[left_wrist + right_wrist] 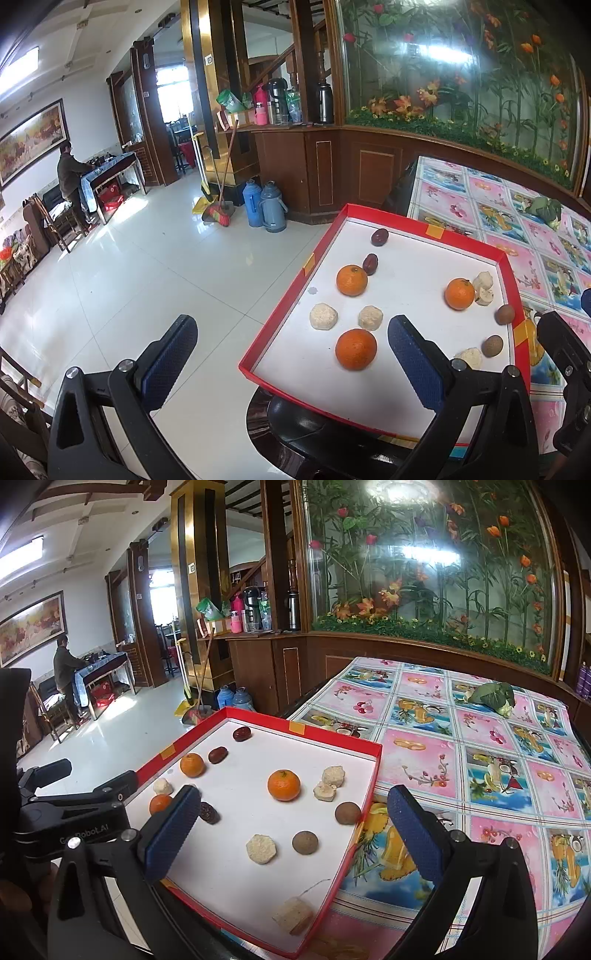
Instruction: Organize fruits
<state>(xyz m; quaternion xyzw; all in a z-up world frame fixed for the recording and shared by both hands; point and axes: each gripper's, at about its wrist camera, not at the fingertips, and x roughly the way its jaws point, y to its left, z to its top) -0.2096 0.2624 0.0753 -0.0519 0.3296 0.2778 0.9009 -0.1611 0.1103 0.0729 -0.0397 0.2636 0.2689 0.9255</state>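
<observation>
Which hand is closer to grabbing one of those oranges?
Left. The left hand-held gripper is open with the nearest orange between its fingers; the right hand-held gripper faces the brown fruits.

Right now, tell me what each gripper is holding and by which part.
Nothing is held. The left gripper and the right gripper both have jaws wide open, and the oranges lie loose in the red tray.

Glossy floor tiles [155, 280] (smooth); cardboard tray [334, 742]
</observation>
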